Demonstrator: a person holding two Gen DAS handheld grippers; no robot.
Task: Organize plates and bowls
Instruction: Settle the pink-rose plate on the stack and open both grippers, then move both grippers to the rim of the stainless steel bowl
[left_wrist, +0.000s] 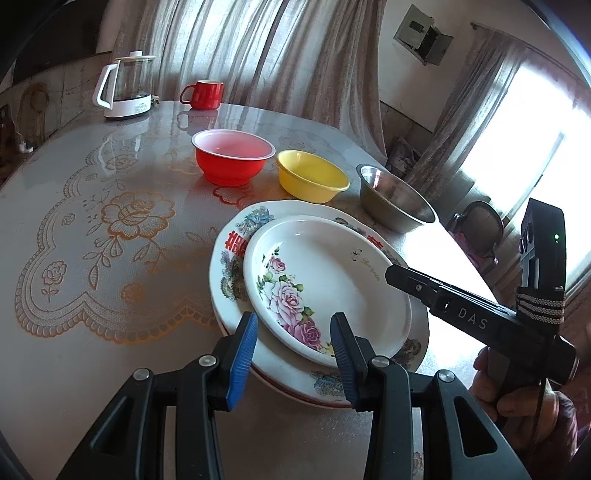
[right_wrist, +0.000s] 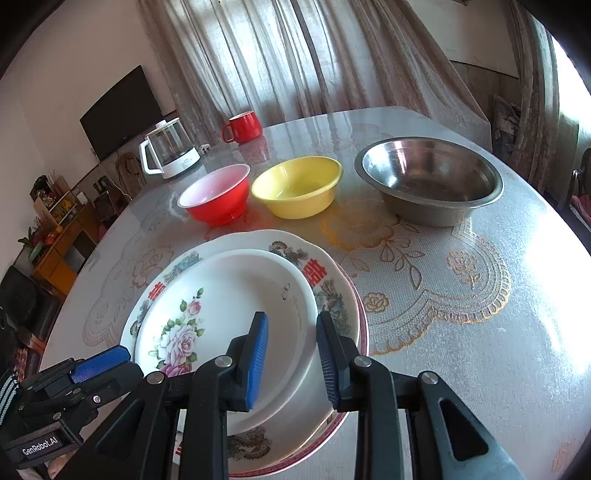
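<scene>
A stack of plates sits on the table. On top lies a white plate with pink roses (left_wrist: 325, 280) (right_wrist: 229, 325), on a larger plate with red characters (left_wrist: 236, 266) (right_wrist: 325, 291). Behind stand a red bowl (left_wrist: 232, 158) (right_wrist: 216, 197), a yellow bowl (left_wrist: 312, 181) (right_wrist: 297, 186) and a steel bowl (left_wrist: 395, 197) (right_wrist: 428, 181). My left gripper (left_wrist: 293, 354) is open over the stack's near edge. My right gripper (right_wrist: 291, 358) is open over the rose plate's right rim; it also shows in the left wrist view (left_wrist: 391, 275).
A glass kettle (left_wrist: 127, 85) (right_wrist: 168, 151) and a red mug (left_wrist: 205, 95) (right_wrist: 243, 127) stand at the table's far side. The round table (left_wrist: 110, 258) (right_wrist: 461, 314) has a lace-pattern cover. Its edge curves close on the right.
</scene>
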